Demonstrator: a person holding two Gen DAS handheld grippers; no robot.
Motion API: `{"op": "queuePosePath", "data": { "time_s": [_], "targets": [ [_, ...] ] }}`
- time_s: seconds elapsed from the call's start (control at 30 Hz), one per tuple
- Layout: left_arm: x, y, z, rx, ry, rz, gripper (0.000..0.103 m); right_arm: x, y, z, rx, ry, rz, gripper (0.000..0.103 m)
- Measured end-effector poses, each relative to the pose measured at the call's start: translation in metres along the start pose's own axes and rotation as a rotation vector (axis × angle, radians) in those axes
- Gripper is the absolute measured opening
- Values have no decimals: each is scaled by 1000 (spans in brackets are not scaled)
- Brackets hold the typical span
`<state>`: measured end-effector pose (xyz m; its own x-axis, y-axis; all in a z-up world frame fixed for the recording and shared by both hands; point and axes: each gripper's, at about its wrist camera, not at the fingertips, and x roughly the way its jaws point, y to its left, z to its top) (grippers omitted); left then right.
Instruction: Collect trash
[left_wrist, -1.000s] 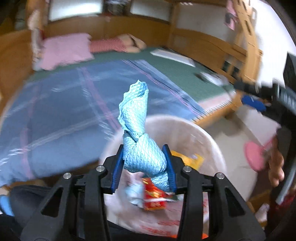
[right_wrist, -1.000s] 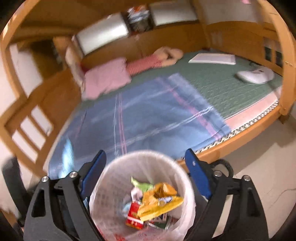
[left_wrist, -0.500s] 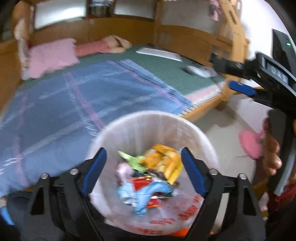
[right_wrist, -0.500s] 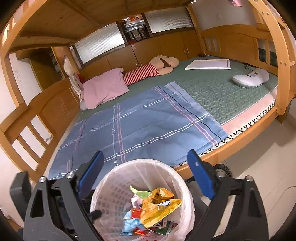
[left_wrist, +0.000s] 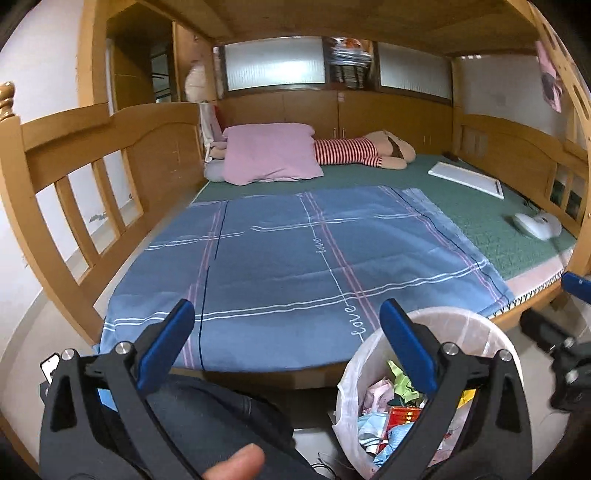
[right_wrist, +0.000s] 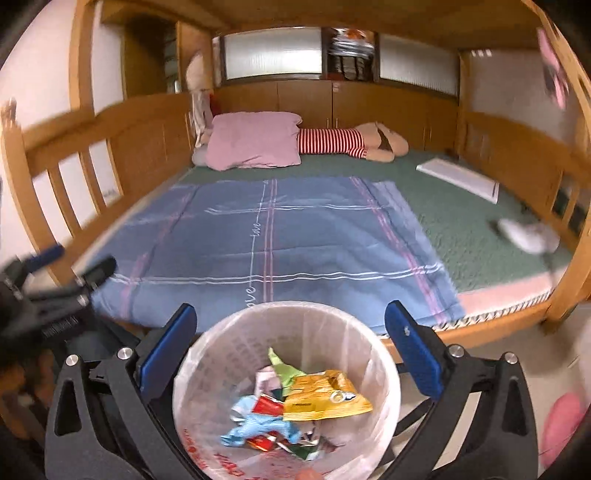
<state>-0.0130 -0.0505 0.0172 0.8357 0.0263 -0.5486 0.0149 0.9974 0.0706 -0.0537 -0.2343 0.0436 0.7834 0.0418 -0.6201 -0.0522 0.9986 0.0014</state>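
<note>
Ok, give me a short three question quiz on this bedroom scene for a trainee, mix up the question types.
1. True or false: the left claw grips a blue cloth.
2. Multiple choice: the crumpled light-blue cloth lies (A) on the blue plaid blanket, (B) in the white plastic-lined waste basket, (C) on the pink pillow.
3. Fill in: the crumpled orange-yellow snack wrapper lies in the ___.

Key: 1 false, both claws' jaws are opening with nothing between them; 2 B; 3 basket.
</note>
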Motion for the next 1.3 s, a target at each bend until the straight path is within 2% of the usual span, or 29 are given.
{"op": "queuePosePath", "data": {
  "time_s": [0.53, 1.3],
  "targets": [
    [-5, -8, -4, 7, 11, -39, 100, 12, -3, 1, 6, 17, -24, 100],
    [-4, -13, -7, 1, 23, -50, 100, 19, -5, -3, 23, 35, -24, 100]
  ]
}}
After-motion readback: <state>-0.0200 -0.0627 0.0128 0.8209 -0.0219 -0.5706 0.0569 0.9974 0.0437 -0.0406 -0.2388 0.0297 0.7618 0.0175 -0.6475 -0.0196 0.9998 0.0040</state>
